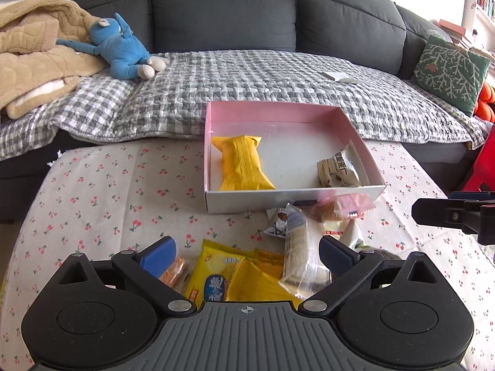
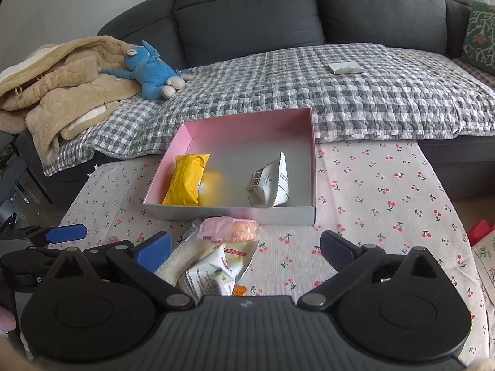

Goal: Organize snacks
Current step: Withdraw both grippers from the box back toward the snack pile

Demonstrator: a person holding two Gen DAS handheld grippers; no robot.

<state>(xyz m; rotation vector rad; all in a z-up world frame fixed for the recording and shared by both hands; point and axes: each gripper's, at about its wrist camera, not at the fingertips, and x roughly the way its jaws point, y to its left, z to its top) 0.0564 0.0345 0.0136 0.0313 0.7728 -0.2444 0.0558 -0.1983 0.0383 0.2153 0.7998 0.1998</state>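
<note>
A pink-lined shallow box [image 1: 287,114] [image 2: 247,123] stands on the cherry-print tablecloth. In it lie a yellow packet [image 1: 243,164] [image 2: 185,179] on the left and a white packet [image 1: 338,168] [image 2: 270,184] on the right. A pile of loose snacks lies before the box: a pink-wrapped biscuit [image 1: 349,205] [image 2: 227,229], a clear-wrapped white bar [image 1: 300,247], a yellow bag [image 1: 218,273], white packets [image 2: 210,273]. My left gripper [image 1: 247,255] is open above the pile, empty. My right gripper [image 2: 246,247] is open, empty, just right of the pile.
A grey sofa with a checked quilt [image 1: 247,86] stands behind the table. On it lie a beige blanket [image 1: 37,49], a blue plush toy [image 1: 123,51], a white card [image 1: 338,76] and a green cushion [image 1: 451,71]. A red object [image 1: 485,167] stands at the right.
</note>
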